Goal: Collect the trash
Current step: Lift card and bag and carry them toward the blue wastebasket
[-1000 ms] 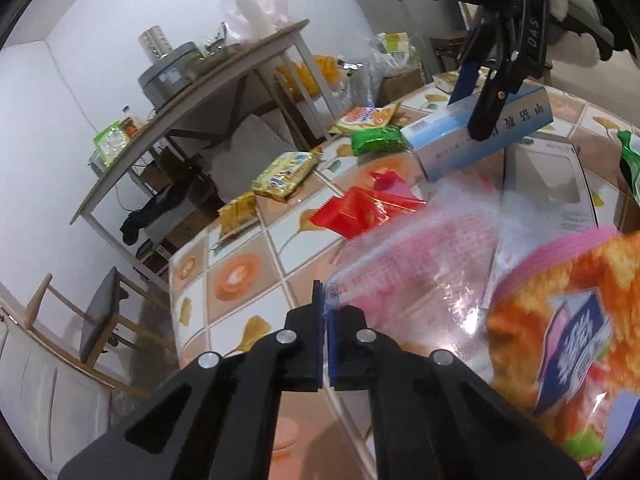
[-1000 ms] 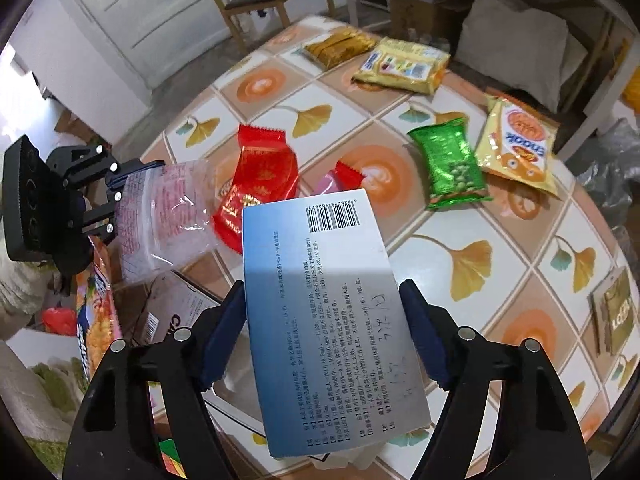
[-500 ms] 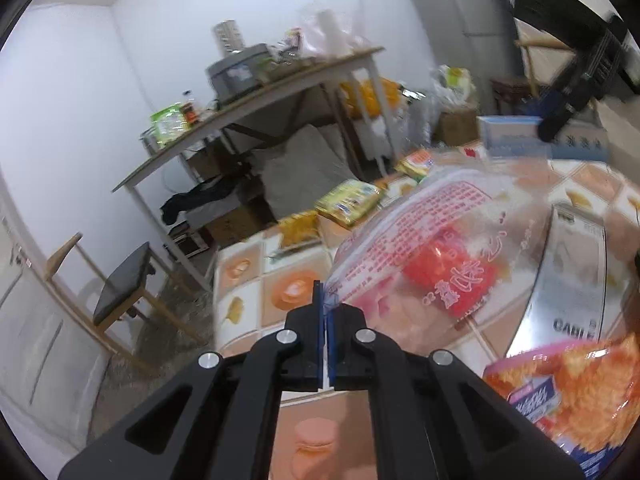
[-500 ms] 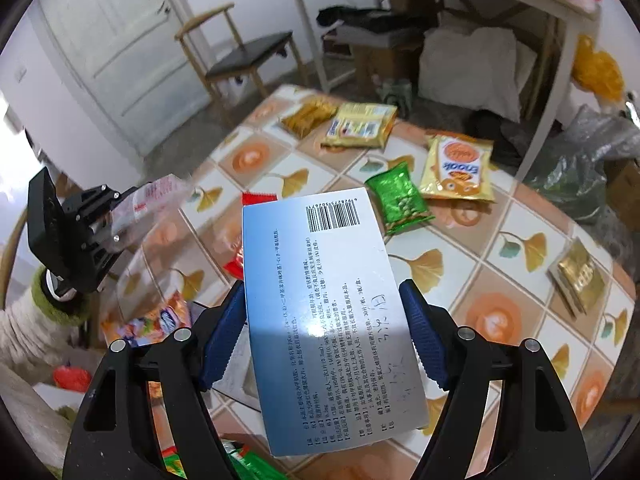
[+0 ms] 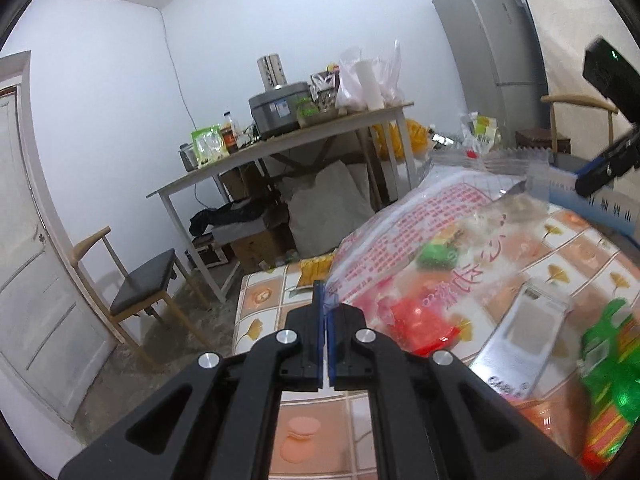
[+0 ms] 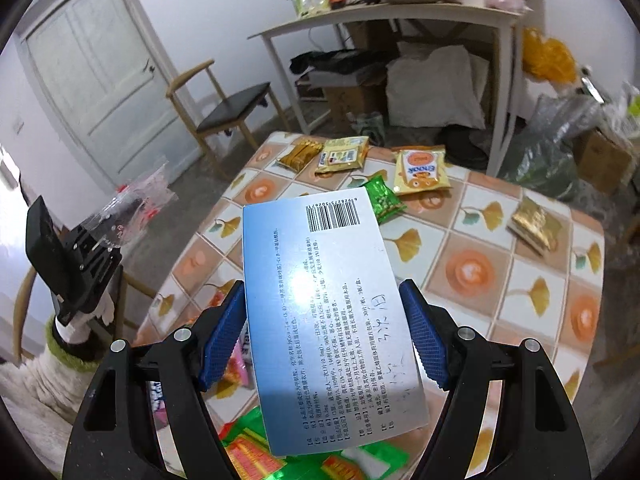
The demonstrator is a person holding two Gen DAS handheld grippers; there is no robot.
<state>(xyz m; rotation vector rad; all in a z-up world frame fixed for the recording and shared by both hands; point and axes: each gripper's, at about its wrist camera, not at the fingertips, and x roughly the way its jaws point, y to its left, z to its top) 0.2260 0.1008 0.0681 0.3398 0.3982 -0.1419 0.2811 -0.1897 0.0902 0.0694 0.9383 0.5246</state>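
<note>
The left gripper has its jaws pinched on a clear plastic bag; the right gripper clamps a blue box above the desk; several snack packets remain far across it, uncollected.

left gripper: black, silver screws | right gripper: blue ribbed pads

— What stands by the wall?
— A white door, a wooden chair, a cluttered side table.
— And beyond?
— A grey fridge; a rice cooker sits on that table.
</note>
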